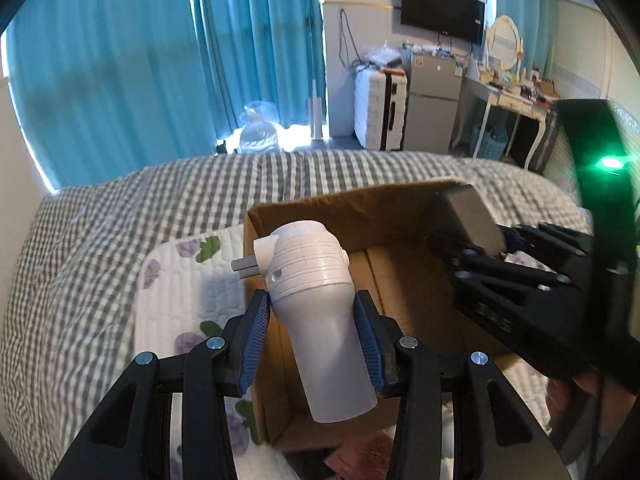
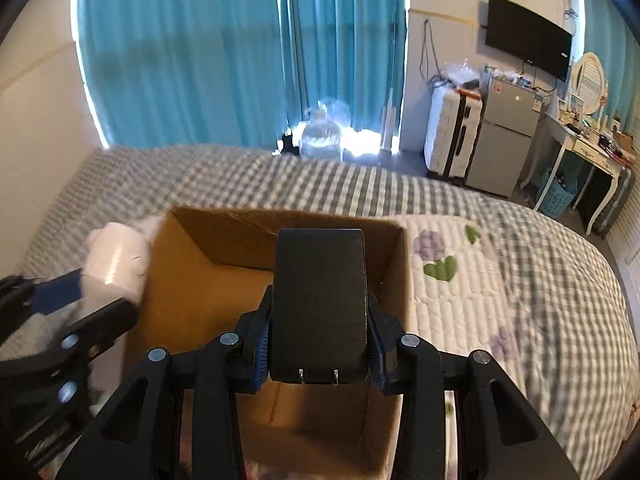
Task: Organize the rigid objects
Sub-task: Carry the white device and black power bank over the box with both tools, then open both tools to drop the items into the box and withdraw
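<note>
My left gripper [image 1: 314,312] is shut on a white plug-in device [image 1: 316,300] with metal prongs, held over the left edge of an open cardboard box [image 1: 404,288]. My right gripper [image 2: 319,334] is shut on a black rectangular block [image 2: 320,300] and holds it above the box [image 2: 208,280]. In the left wrist view the right gripper [image 1: 472,250] with the black block [image 1: 470,216] is over the box's right side. In the right wrist view the left gripper [image 2: 86,294] with the white device [image 2: 116,260] is at the box's left edge.
The box sits on a floral quilted pad [image 2: 460,280] on a checked bedspread [image 1: 160,196]. Blue curtains [image 1: 120,60], a white suitcase [image 1: 380,112], a small fridge [image 1: 434,104] and a dressing table [image 1: 512,100] stand beyond the bed. A reddish item [image 1: 360,456] lies near the box's front.
</note>
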Tool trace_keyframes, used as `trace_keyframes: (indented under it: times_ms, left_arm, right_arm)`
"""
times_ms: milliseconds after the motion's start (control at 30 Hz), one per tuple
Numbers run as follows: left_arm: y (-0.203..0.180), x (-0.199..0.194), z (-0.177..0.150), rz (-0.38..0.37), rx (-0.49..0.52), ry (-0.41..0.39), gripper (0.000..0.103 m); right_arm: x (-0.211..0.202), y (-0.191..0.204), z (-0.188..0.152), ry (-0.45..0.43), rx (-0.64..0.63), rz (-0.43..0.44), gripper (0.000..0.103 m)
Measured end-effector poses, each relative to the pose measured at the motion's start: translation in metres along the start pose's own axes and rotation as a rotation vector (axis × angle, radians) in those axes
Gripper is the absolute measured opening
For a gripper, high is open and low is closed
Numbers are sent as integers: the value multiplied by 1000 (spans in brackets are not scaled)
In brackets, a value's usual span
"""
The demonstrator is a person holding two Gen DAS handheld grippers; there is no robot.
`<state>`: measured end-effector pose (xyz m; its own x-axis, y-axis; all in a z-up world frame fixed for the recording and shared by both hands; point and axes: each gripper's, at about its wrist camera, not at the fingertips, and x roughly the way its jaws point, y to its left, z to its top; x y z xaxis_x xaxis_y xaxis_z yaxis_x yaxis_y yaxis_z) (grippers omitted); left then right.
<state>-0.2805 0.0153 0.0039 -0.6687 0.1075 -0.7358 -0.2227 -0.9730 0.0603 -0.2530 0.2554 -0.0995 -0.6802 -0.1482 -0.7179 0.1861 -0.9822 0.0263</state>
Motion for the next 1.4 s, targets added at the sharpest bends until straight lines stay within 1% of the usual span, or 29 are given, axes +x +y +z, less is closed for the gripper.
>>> trace_keyframes:
  times_ms: [67,133,267,300,333,367,467,567,733,800,833,867,900,933,1000,1100,1167,1233,1300,1400]
  left_arm:
    - [3,11,-3,1,0,10,44]
    - [3,21,-5,-4,-4,17,44]
    - [1,24,-6,-10,0,14,44]
    - [1,23,-6,-16,-7,13,44]
    - [1,22,-6,-28,-10,15,44]
    - [-1,22,-5,-34,-9,17,44]
    - [-10,21,-2,-13,11,25,44]
    - [-16,27,1,-26,10,42,44]
    - [-26,56,0,7,17,80,44]
    - [-31,63,-3,24,29,79,48]
    - [-32,62,-4,31,31,77,61]
    - [-34,62,-5,44,29,75,70]
    - [-34,58,-6,59,20,66,79]
    - [-34,53,-7,55,15,52,79]
    - [-33,39,-8,33,8,32,79]
    - [-31,7,-7,53,2,14,79]
    - [-30,-21,-7,62,5,-17,79]
    - [-26,-54,-8,66,-2,-47,80]
    - [-19,-89,-11,55,-28,-83,84]
    - [-9,-134,-18,66,-53,-128,84]
  right_arm:
    - [28,-1,1,25,-17,-11,38]
    - [45,-3,-3,41,-21,-12,38]
    - [58,-7,-9,53,-41,-37,39]
    - [54,-8,-8,30,-37,-32,47]
    - [48,-9,-7,6,-31,-35,61]
    - [43,-10,-6,-9,-23,-34,62]
    - [22,-19,-2,-41,3,-21,62]
    - [0,-33,1,-45,35,-11,62]
    - [-14,-65,-5,-39,58,-60,64]
    - [-10,-79,-14,-32,63,-76,64]
    - [-10,-83,-20,-30,65,-77,64]
    - [-9,-86,-24,-26,68,-79,64]
    - [-8,-87,-29,-22,72,-84,65]
    - [-10,-86,-36,-22,73,-89,70]
    - [-14,-92,-42,-20,78,-100,76]
    - [-36,-92,-47,-28,74,-117,77]
    - [-62,-90,-46,-46,67,-126,79]
    - [-90,-87,-43,-65,63,-145,84]
    - [-121,-82,-40,-81,62,-153,86]
    - [-172,-69,-39,-92,48,-164,90]
